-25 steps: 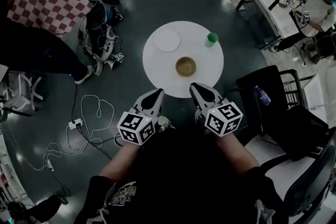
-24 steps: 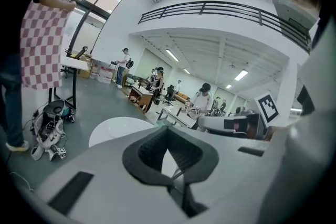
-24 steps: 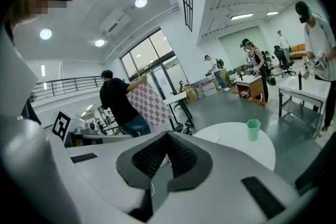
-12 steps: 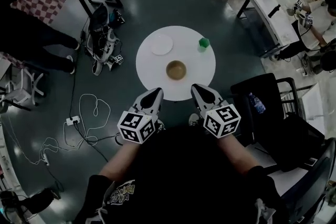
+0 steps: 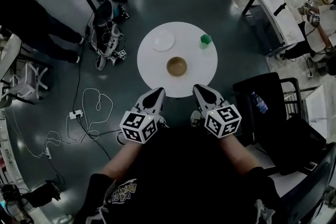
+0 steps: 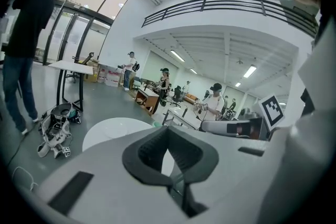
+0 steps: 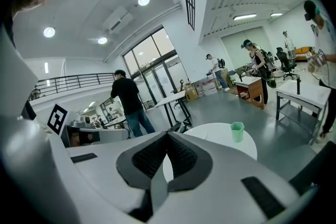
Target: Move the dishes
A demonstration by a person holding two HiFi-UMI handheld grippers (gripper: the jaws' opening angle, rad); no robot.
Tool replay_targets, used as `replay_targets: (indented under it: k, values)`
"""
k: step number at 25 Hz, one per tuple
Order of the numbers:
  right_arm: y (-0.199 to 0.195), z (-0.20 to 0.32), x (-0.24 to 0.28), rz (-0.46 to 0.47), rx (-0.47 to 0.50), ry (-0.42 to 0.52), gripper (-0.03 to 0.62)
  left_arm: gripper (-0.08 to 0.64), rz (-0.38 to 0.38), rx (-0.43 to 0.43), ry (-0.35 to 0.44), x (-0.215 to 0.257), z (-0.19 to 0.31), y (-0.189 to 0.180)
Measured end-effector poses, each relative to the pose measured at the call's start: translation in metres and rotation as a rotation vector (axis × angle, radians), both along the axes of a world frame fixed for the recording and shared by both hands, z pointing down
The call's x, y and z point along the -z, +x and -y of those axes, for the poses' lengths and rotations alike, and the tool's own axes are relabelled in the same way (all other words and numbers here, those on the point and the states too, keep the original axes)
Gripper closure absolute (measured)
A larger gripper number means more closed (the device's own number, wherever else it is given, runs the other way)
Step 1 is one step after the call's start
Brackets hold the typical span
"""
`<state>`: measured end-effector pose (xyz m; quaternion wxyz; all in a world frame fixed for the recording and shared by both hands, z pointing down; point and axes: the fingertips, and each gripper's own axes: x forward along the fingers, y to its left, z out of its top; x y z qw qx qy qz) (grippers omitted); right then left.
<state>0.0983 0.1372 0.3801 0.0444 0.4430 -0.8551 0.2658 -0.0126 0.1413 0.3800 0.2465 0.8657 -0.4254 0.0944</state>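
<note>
Round white table: stands on the dark floor ahead of the person; its near edge lies just beyond both gripper tips.

Forearms: both reach forward from the body, side by side and level with each other, each angled slightly down.

Left gripper: tip near the table's near-left edge, not touching it. Jaws together, with nothing between them in the left gripper view. Marker cube rides at its rear.

Right gripper: tip near the table's near-right edge, apart from it. Jaws pressed together and empty, as the right gripper view shows.

White plate: flat on the table's far-left part, nothing on it.

Bowl: brown, upright, near the table's centre and closest of the dishes to the grippers. Its inside looks evenly tan, possibly empty; the head view is too small to settle it.

Green cup: upright at the table's far-right edge, well apart from the plate. Its inside cannot be seen.

Hidden: in the left gripper view, the gripper body covers the bowl and most of the table.
</note>
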Motion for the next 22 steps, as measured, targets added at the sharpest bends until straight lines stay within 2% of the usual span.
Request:
replay_targets:
  k: [22]
  values:
    - [-0.012, -0.005, -0.004, 0.001, 0.019, -0.019, 0.571, 0.554, -0.001, -0.01, 0.007, 0.001, -0.006, -0.005]
